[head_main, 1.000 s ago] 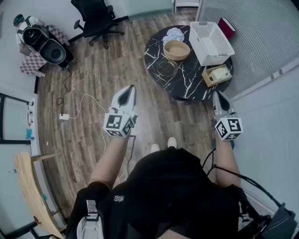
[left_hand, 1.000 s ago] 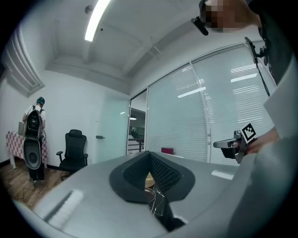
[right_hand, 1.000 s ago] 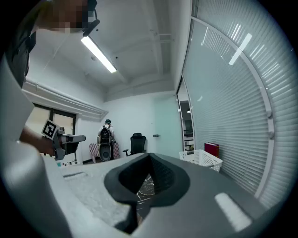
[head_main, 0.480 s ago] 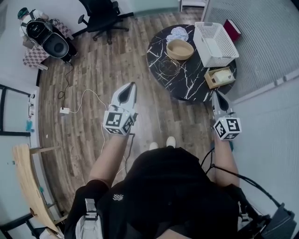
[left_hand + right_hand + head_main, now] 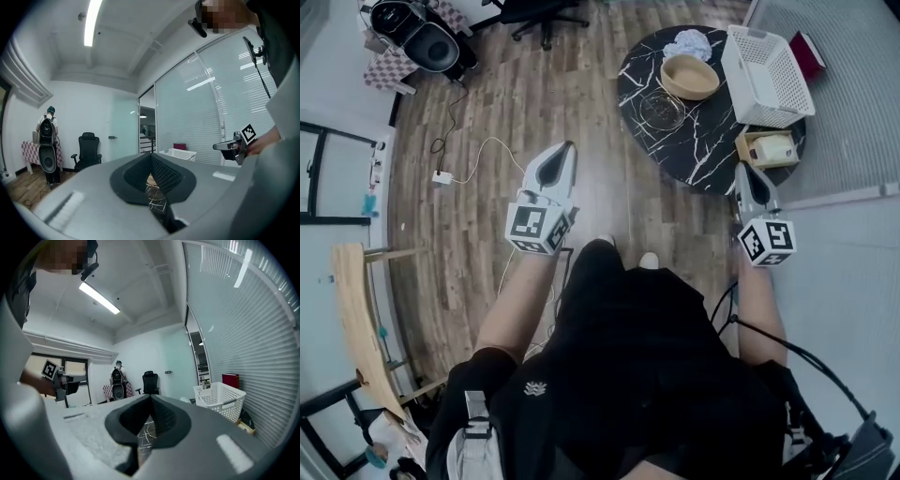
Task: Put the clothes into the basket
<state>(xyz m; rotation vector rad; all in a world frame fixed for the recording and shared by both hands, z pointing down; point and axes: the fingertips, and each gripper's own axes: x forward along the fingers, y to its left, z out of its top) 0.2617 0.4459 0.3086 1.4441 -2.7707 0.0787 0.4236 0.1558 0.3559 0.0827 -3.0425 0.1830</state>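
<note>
Two sets of tongs show in the head view, held out level over the wooden floor (image 5: 497, 131) on the near side of the round black table (image 5: 712, 150). The left tongs (image 5: 563, 152) are well apart from the table and the right tongs (image 5: 744, 172) are close to its near edge. Neither carries anything, which suggests the first grasp has yet to be made. The clothes (image 5: 687, 44), one crumpled pale bundle, lie at the table's far side just beside a wooden bowl (image 5: 691, 77). The bundle is a rounded heap with no long axis to speak of. The white basket (image 5: 766, 75) stands upright on the table's right part, mouth up so that things can be dropped in. Its long axis runs from the far side toward the person, leaning a little rightward as it nears. In the left gripper view the left tongs are pressed together with nothing between them. Only a small window in the pads is open, and the bowl and the veined tabletop show through it, so these tongs point at the table; the basket stands right of that line. In the right gripper view the right tongs are likewise pressed together and empty, aimed at the tabletop. The basket stands mouth up to the right of their line, and the bundle is a small pale spot to its left.
</note>
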